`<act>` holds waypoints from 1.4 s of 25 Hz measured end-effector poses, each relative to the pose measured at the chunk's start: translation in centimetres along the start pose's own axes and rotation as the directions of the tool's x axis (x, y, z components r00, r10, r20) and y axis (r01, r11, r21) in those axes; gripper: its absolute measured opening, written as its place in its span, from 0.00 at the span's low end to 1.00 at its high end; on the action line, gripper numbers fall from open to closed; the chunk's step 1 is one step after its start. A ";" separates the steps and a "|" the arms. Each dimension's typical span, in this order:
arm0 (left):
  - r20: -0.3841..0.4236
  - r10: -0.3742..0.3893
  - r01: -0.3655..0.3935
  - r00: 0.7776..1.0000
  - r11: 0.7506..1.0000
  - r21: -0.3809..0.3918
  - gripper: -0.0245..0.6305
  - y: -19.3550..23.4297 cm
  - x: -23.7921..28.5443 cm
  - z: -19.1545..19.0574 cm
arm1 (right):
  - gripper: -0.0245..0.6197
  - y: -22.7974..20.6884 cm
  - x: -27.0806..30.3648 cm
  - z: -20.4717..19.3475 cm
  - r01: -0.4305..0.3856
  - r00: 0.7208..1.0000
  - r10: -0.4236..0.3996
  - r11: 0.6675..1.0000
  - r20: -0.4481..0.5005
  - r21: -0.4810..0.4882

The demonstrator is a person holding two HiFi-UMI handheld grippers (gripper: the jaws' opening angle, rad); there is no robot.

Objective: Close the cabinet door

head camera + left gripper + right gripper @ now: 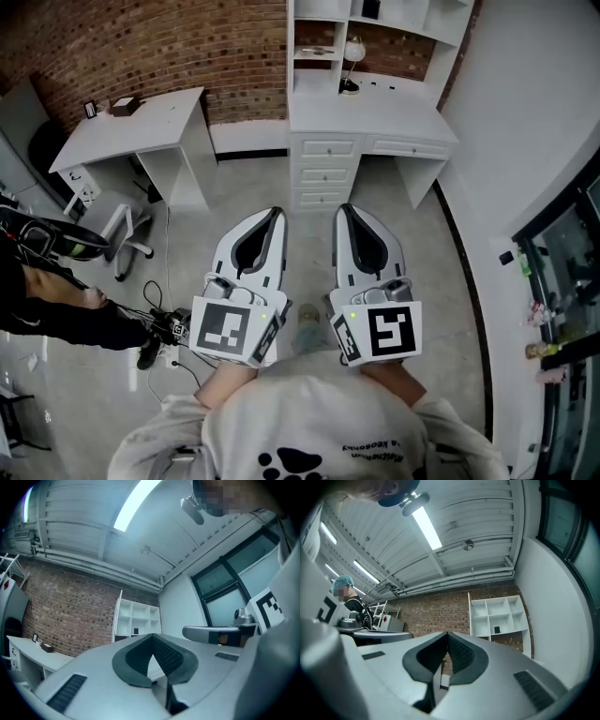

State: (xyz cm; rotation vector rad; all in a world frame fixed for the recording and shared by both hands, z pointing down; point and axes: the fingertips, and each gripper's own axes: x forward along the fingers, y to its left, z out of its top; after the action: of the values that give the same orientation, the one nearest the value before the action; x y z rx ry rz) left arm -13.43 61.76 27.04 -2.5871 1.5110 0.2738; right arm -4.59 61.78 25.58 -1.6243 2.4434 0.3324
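Head view is showing left gripper (274, 213) and right gripper (344, 209) clenched empty, pointing twelve o'clock toward the desk (370, 120).

White cabinet (394, 117), upright against brick wall (169, 47), shelves open.

The right gripper (447, 635), a grey two-jaw body with dark ribbed pads, has its jaws pressed together with nothing between them. It points slightly upward at a red-brown brick wall (436, 613). A white open-cubby shelf unit (499, 616) stands against that wall, right of the jaws. One lower cubby holds a small dark object (497, 630). A long fluorescent ceiling light (427, 527) is lit overhead. The left gripper (375, 634) shows at the left.
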 end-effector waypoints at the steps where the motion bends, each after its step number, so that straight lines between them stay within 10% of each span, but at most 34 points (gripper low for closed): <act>1: -0.001 0.000 0.000 1.000 1.000 0.003 0.05 0.3 0.9 -0.1 | 0.07 -0.5 0.8 -0.1 -0.002 1.000 0.002 1.000 0.004 0.004; 35: 0.025 0.084 -0.085 0.996 0.995 0.053 0.05 12.3 28.6 -4.8 | 0.07 -15.4 27.0 -8.3 -0.090 0.996 0.090 0.995 -0.001 0.034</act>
State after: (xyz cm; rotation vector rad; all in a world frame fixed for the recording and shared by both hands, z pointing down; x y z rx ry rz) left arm -10.01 30.50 25.04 -2.4744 1.5997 0.2666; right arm -0.93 29.84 24.82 -1.5048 2.5154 0.3001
